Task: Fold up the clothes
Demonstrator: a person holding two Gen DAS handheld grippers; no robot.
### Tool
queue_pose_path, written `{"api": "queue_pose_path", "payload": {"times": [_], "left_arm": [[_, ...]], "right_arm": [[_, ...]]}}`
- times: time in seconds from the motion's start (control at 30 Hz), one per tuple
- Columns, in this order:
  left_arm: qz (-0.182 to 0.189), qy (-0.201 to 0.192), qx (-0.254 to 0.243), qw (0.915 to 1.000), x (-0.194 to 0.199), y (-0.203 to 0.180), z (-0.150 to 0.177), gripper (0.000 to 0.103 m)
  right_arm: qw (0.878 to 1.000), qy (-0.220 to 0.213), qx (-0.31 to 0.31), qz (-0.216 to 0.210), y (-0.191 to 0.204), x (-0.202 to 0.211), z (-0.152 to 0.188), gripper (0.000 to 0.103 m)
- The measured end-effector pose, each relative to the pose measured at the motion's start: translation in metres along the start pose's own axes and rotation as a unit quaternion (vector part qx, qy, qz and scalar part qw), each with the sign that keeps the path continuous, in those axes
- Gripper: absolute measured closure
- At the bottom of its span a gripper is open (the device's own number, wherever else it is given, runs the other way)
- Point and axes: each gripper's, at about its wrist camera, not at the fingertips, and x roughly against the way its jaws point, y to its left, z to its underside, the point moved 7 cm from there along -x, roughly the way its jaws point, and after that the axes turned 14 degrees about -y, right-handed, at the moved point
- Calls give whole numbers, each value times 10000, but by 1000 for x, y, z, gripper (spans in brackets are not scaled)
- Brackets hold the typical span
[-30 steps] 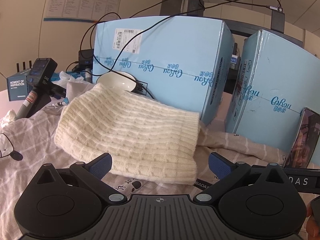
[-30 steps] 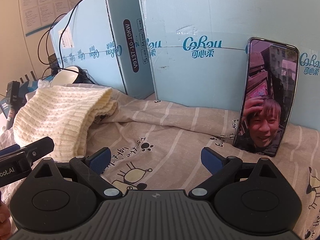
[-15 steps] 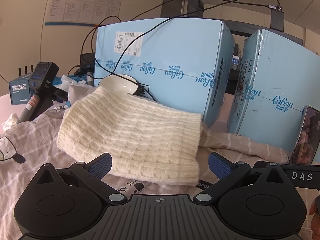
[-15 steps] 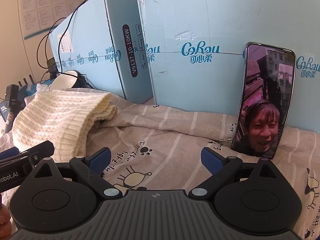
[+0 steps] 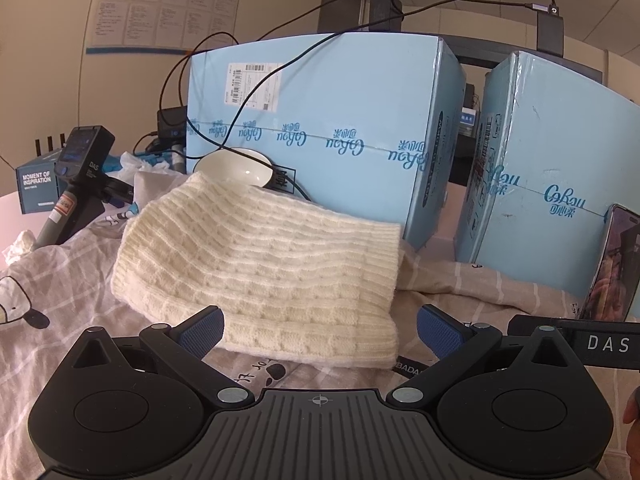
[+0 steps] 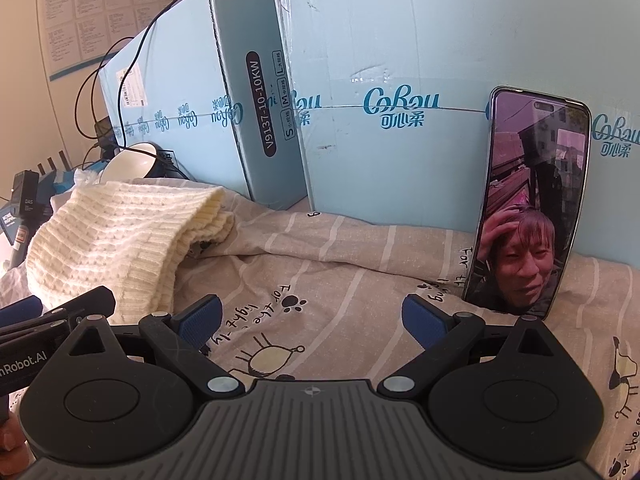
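bright, sharp pictures with round, bent edges.
soft indoor light, dark corners, a pink glow on the left edge.

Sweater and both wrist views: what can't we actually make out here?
- Sweater: fold count and sleeves, hidden under its own top layer, left wrist view.
- Its far edge: behind the white bowl.
- Wall notices: print too small.
- Phone: cut off by the frame edge in the left wrist view; whole in the right.
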Motion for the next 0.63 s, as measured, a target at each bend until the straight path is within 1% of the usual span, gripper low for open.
{"api": "queue_pose_path", "payload": {"times": [0.63], "left_arm": [[80,-7,-50,10000,0,-3,2,0]], "right_arm": [[10000,33,-7,0,0,-1,1,6]]}}
